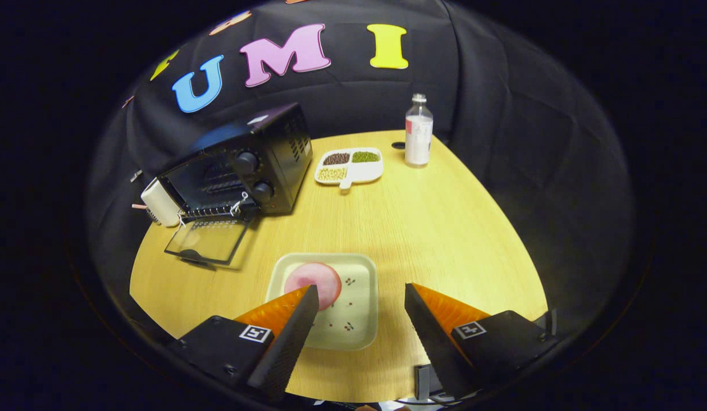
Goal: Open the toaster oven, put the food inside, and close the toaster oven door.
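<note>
A black toaster oven (245, 165) stands on the wooden table (433, 228) at the far left, its glass door (208, 240) folded down flat in front of it. A pink round piece of food (313, 282) lies on a square cream plate (362, 297) just ahead of my fingers. My gripper (360, 291) is open above the plate's near side. The left finger (290, 319) overlaps the food's near edge, and the right finger (433, 325) stands to the right of the plate. Nothing is between them.
A white divided dish (376, 171) with beans and grains sits beyond the plate, right of the oven. A clear bottle (418, 131) stands at the table's far edge. A white box (159, 202) rests left of the oven.
</note>
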`<act>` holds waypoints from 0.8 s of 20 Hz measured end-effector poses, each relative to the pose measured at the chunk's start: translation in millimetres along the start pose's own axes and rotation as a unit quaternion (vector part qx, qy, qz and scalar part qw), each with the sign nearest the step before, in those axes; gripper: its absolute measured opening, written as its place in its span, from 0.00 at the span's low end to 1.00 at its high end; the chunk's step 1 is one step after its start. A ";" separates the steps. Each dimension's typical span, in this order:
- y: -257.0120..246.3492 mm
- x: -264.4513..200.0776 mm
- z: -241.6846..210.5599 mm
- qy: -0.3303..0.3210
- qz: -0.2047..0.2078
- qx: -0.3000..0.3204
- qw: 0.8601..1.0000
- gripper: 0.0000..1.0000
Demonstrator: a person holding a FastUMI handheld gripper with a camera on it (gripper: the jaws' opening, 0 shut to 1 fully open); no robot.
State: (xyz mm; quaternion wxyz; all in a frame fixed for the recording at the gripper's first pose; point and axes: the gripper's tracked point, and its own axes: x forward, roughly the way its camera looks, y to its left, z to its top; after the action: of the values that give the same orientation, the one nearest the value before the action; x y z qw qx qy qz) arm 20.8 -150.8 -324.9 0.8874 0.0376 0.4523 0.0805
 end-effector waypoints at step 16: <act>-9.6 39.7 -51.2 0.108 0.004 0.025 0.994 0.34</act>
State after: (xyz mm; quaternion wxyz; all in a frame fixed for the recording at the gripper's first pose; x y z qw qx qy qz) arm 3.4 -153.6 -387.9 0.8318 0.0527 0.5473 0.0762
